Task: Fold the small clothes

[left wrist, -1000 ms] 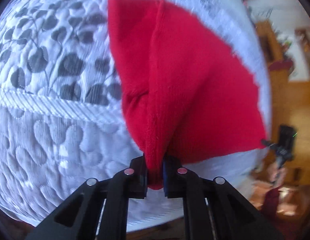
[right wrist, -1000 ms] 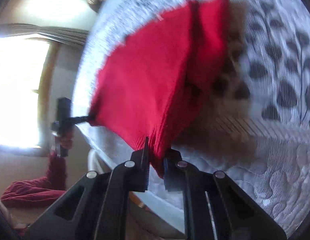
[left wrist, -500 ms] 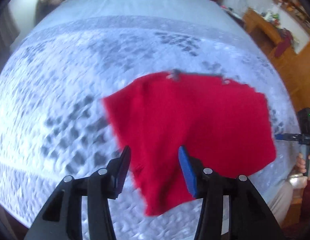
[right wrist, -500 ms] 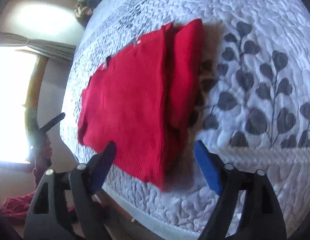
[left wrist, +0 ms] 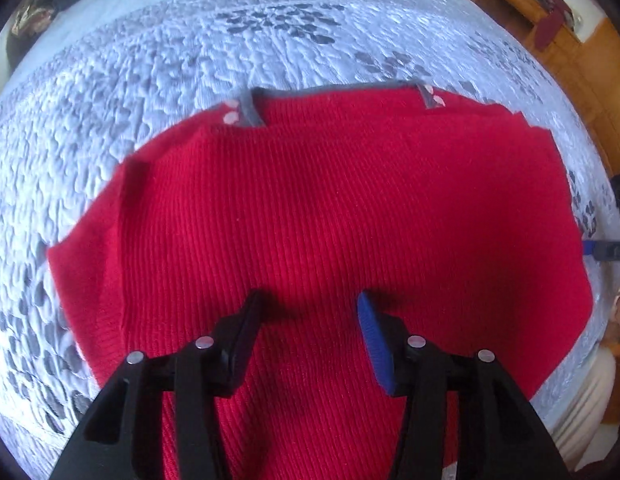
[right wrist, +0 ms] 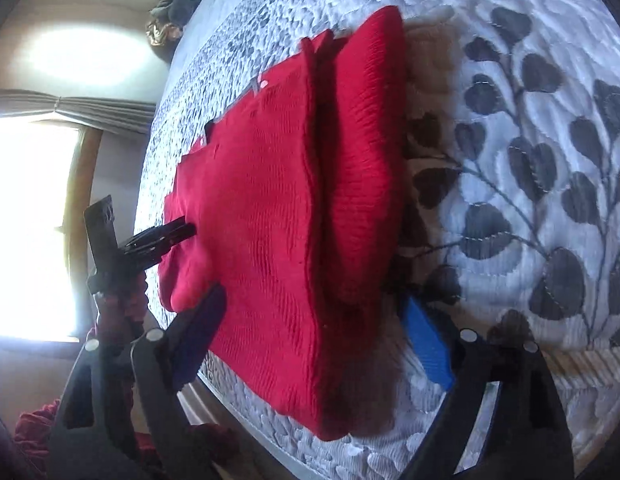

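Note:
A red ribbed knit garment (left wrist: 330,216) lies flat on the quilted bed, with grey trim and pale snaps (left wrist: 245,114) along its far edge. My left gripper (left wrist: 310,304) hovers over its near middle, open, with cloth under the fingers but nothing pinched. In the right wrist view the same garment (right wrist: 277,208) shows a folded-over strip (right wrist: 366,152) on its right side. My right gripper (right wrist: 314,300) stands wide open at its near corner, fingers on either side, gripping nothing. The left gripper (right wrist: 161,240) shows at the garment's left edge.
A white and grey leaf-patterned quilt (right wrist: 530,168) covers the bed (left wrist: 157,60). Wooden furniture (left wrist: 550,28) stands at the far right. A bright window with a curtain (right wrist: 69,108) is on the left. Red cloth (right wrist: 33,428) lies on the floor, and a heap of clothes (right wrist: 169,20) at the bed's far end.
Both grippers were shut on the hanging red garment, then opened and let it go. It now lies flat on the bed. The left gripper has swung over its middle.

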`<act>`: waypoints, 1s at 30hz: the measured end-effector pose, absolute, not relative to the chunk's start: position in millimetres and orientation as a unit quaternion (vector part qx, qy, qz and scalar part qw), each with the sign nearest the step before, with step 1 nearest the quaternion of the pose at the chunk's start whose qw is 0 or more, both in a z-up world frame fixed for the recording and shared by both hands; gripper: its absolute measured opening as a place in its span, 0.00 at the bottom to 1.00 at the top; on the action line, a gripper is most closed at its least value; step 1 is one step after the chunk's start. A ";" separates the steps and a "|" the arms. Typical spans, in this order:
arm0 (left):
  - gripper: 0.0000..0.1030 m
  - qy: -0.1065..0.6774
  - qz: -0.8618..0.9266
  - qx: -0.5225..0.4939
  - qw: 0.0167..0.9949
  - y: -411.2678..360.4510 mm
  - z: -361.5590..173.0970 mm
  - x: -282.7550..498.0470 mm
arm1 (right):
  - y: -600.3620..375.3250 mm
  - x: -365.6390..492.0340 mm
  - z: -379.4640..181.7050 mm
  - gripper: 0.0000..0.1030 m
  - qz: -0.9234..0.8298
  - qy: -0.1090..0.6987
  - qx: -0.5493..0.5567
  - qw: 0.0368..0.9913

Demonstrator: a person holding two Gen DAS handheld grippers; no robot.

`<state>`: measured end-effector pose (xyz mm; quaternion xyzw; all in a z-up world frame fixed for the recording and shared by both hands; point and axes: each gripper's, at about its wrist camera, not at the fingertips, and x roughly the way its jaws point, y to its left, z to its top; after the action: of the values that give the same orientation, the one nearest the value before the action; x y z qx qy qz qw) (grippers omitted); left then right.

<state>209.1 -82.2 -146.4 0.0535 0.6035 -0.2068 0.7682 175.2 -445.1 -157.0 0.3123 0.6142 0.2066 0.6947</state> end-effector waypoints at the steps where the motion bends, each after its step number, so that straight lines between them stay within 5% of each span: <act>1: 0.49 0.605 -0.209 0.047 0.767 -80.8 -146.4 209.6 | -441.9 177.2 -159.8 0.78 0.208 0.612 0.314 0.695; 4: 0.49 0.607 -0.213 0.025 0.765 -75.0 -148.3 213.1 | -437.3 175.5 -160.7 0.68 0.207 0.604 0.319 0.701; 12: 0.43 0.628 -0.209 -0.033 0.749 -38.5 -154.9 212.7 | -439.9 166.7 -169.9 0.65 0.232 0.589 0.394 0.667; 15: 0.43 0.627 -0.217 -0.070 0.745 -29.1 -167.9 217.2 | -440.8 170.7 -184.3 0.36 0.224 0.589 0.431 0.646; 16: 0.43 0.627 -0.218 -0.068 0.745 -29.1 -167.3 217.1 | -439.4 172.0 -189.2 0.18 0.221 0.594 0.440 0.637; 17: 0.43 0.626 -0.219 -0.059 0.746 -31.2 -166.3 216.5 | -437.8 173.3 -193.0 0.14 0.214 0.599 0.446 0.630; 22: 0.41 0.628 -0.219 -0.070 0.743 -27.3 -154.1 217.1 | -434.4 175.3 -164.2 0.12 0.175 0.600 0.422 0.656; 26: 0.50 0.606 -0.218 -0.082 0.761 -10.4 -133.7 214.8 | -408.3 188.2 -119.6 0.12 0.126 0.629 0.342 0.687; 30: 0.49 0.637 -0.222 -0.081 0.734 -2.5 -169.6 225.8 | -363.8 214.0 -89.9 0.12 0.107 0.650 0.262 0.706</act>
<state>225.8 -2.5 -169.6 -0.0812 0.6368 -0.2222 0.7339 214.0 -363.8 -89.9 0.2619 0.6495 0.1069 0.7058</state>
